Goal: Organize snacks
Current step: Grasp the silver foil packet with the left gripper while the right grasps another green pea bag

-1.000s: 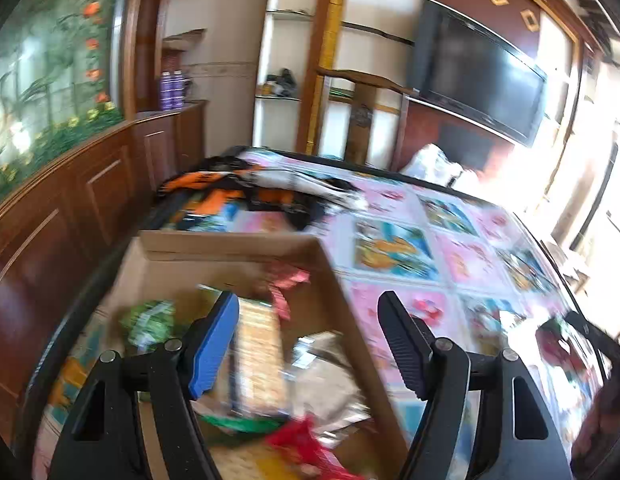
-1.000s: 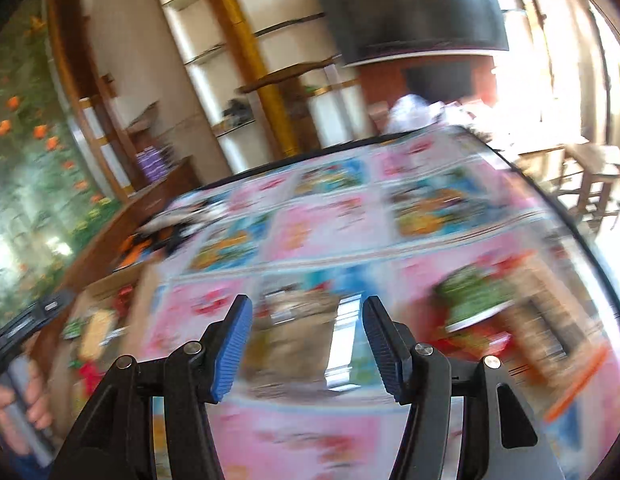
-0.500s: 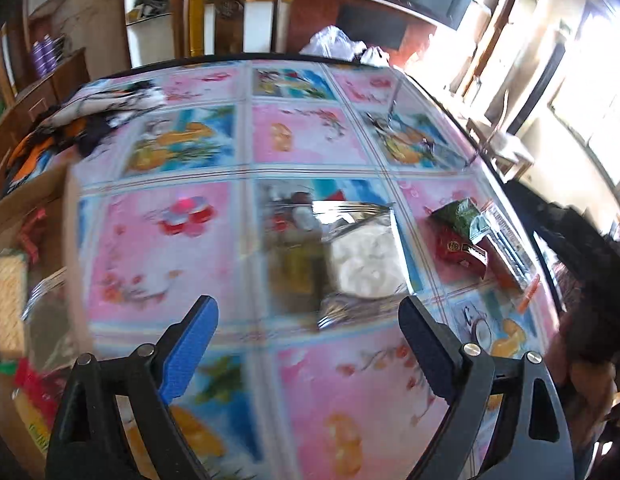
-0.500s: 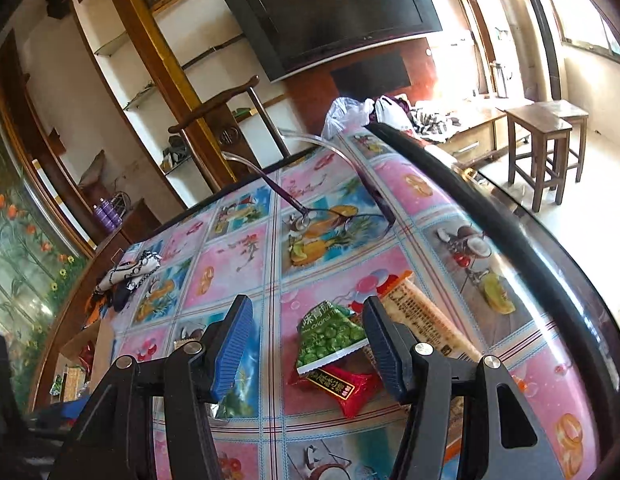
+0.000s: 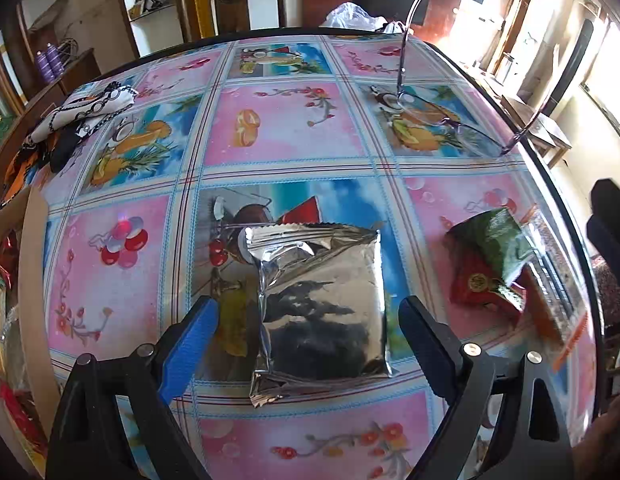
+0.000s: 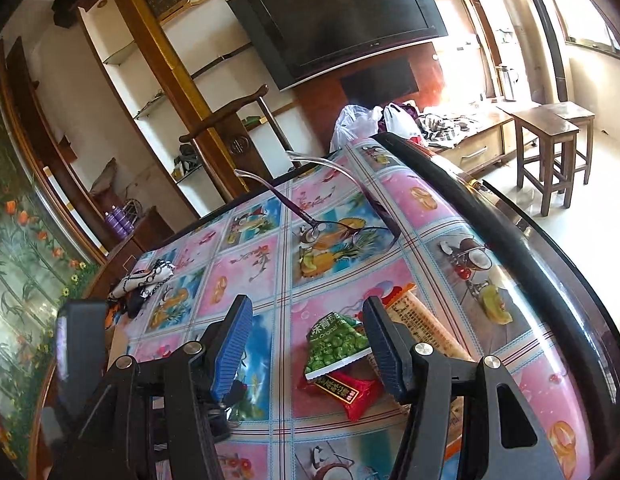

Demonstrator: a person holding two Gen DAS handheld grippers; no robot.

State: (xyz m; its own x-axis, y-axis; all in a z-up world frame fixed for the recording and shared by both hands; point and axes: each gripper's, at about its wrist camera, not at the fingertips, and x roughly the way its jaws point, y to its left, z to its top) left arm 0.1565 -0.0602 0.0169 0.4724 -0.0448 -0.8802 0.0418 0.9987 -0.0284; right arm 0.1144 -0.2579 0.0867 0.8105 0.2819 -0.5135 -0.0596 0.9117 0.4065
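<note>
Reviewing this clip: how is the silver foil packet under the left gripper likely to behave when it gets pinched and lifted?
The silver foil packet lies flat with creased, shiny film, so it will probably crumple rather than stay stiff. Its glossy skin may slip between the pads. It looks puffed, so likely light for its size. The left gripper stands open astride it, not touching yet.

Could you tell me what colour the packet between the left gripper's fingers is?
Shiny silver foil packet, clearest in the left wrist view.

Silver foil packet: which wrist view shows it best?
Left wrist. The silver foil packet lies whole and unblocked between the open left gripper fingers. In the right wrist view I can't make it out; the gripper body covers that area.
</note>
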